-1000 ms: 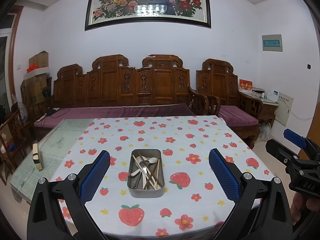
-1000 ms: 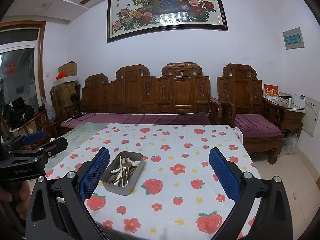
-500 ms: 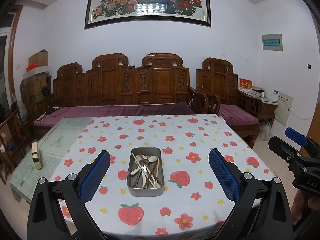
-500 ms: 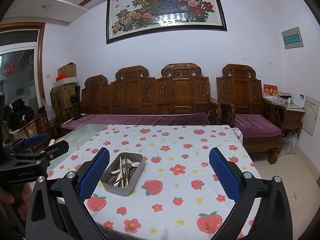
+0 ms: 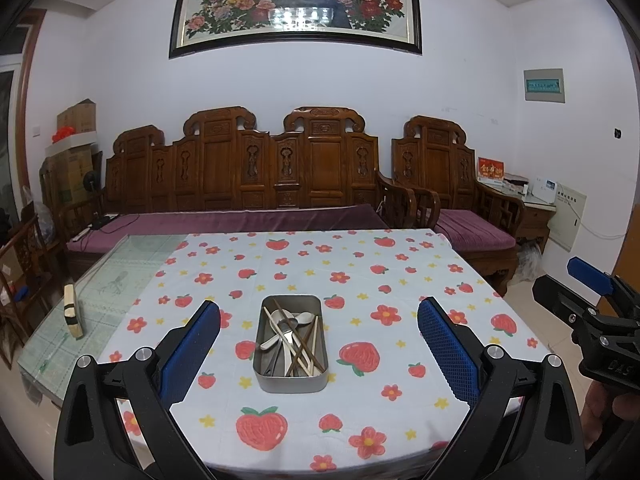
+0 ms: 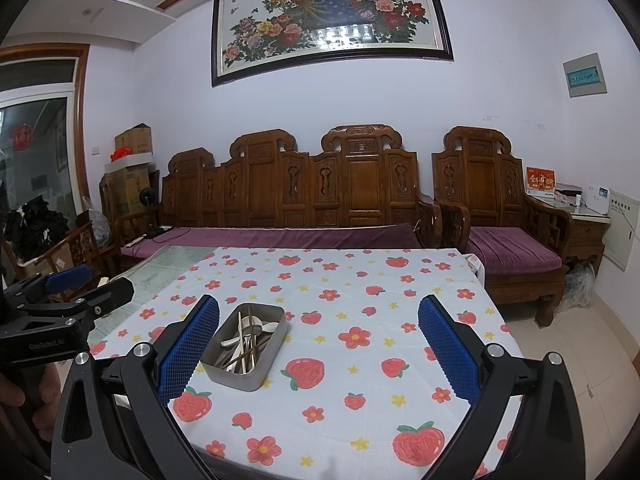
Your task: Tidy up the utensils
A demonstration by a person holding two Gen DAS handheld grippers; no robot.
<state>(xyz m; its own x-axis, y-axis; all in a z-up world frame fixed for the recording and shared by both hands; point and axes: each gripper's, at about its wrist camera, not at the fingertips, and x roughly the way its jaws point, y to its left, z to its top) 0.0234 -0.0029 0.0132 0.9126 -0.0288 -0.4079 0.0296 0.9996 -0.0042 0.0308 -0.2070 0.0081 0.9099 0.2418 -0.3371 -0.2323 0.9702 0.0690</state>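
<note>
Little has shifted over the past second: both wrist views have crept slightly, and the rectangular brushed-metal tin (image 5: 291, 346) sits in the same spot on the white tablecloth printed with red strawberries and flowers (image 5: 360, 264). The left gripper (image 5: 319, 354), black-framed with ribbed blue rubber pads (image 5: 191, 350), hangs above the near table edge with its jaws wide apart and nothing between them; the tin lies straight ahead, centred in that gap but clear of both pads. Inside the round-cornered tin lie crossed dark wooden chopsticks (image 5: 300, 340), pale chopsticks and shiny metal spoons (image 5: 280, 330), piled loosely. The right gripper (image 6: 319, 354), likewise spread open and empty, hovers further right, so the tin (image 6: 247, 344) appears ahead and to its left, just beside the left blue pad (image 6: 188, 354). Each gripper shows at the edge of the other's view, held by a hand. A cloth-free strip of pale green glass tabletop (image 5: 100, 280) carries a small cream block with dark bands (image 5: 72, 311). Behind the table stands a carved dark-wood bench with purple cushions (image 5: 248, 184), under a framed peacock-and-peony painting (image 5: 296, 4)
</note>
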